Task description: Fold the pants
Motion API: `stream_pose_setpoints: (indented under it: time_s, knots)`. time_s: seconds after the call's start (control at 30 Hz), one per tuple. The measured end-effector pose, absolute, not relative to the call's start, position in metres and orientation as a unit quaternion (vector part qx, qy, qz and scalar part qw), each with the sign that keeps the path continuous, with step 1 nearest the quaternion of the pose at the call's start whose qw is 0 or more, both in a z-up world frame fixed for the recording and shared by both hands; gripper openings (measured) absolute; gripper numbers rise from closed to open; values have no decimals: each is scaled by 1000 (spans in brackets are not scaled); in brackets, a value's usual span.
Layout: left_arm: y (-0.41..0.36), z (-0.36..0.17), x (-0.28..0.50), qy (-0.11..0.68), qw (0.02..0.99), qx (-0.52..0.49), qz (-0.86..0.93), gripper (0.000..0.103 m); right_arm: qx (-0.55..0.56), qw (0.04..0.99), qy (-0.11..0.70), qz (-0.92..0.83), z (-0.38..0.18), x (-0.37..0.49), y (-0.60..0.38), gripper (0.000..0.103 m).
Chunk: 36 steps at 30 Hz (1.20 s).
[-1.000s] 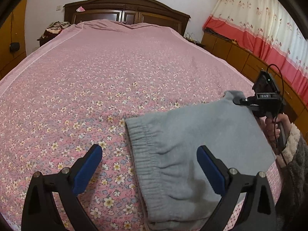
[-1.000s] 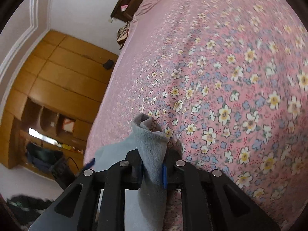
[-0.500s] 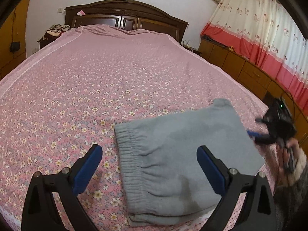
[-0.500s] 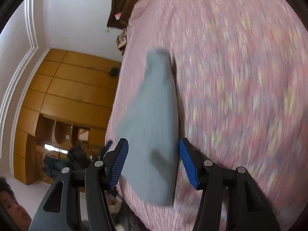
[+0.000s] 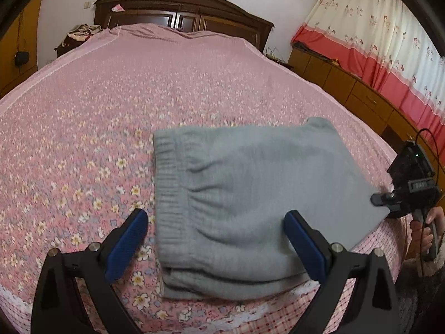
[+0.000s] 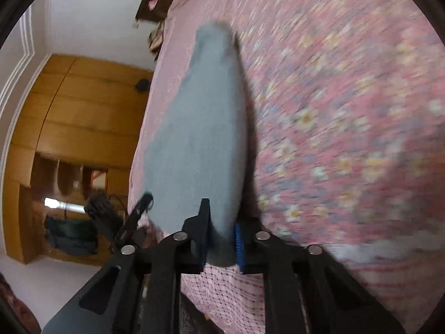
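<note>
The grey pants lie folded in a thick rectangle near the front edge of the bed, elastic waistband to the left. My left gripper is open, its blue pads hovering over the near part of the pants, holding nothing. My right gripper is shut on the near right corner of the grey pants; it also shows in the left wrist view at the fold's right edge, held by a hand.
The bed has a pink floral cover and a dark wooden headboard at the far end. Low wooden cabinets and a red-and-cream curtain run along the right. A wooden wardrobe stands left of the bed.
My right gripper let go of the pants' far corner, swung back open, and has now shut on the near right corner. My left gripper stayed open and shifted slightly over the pants.
</note>
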<state>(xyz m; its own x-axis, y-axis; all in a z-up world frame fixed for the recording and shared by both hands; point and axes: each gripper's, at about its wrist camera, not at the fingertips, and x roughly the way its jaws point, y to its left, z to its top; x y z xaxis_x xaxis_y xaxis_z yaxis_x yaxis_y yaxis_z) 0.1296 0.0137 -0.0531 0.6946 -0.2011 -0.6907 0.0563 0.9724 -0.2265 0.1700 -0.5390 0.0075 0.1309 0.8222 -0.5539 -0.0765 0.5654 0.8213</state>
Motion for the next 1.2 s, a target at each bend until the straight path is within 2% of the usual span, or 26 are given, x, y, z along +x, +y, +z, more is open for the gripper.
stream_pose_setpoints:
  time_s: [0.17,0.4,0.5,0.53,0.6,0.77,0.9,1.07,1.2]
  knots:
    - [16,-60,127,385,914,-105,-78,100,384,688,540,296,17,161,-583,14]
    - [17,-62,127,384,914,-103,-79,100,397,645,544,362,0,149,-555,46]
    - [20,-64,126,384,914,-104,-82,100,405,646,539,357,-7,157,-539,43]
    - [20,-64,125,384,914,-105,-82,100,419,644,535,351,-11,159,-539,39]
    - [20,-66,123,385,913,-105,-83,100,425,648,536,335,-15,158,-538,21]
    - [21,-67,120,384,913,-106,-86,100,417,685,517,299,-12,144,-543,12]
    - [26,-68,115,384,912,-111,-89,100,422,715,502,243,-5,128,-542,13]
    - [29,-67,109,385,911,-113,-90,100,550,688,432,195,-19,99,-548,18]
    - [31,-66,106,385,911,-120,-89,100,577,689,400,182,-23,90,-549,21]
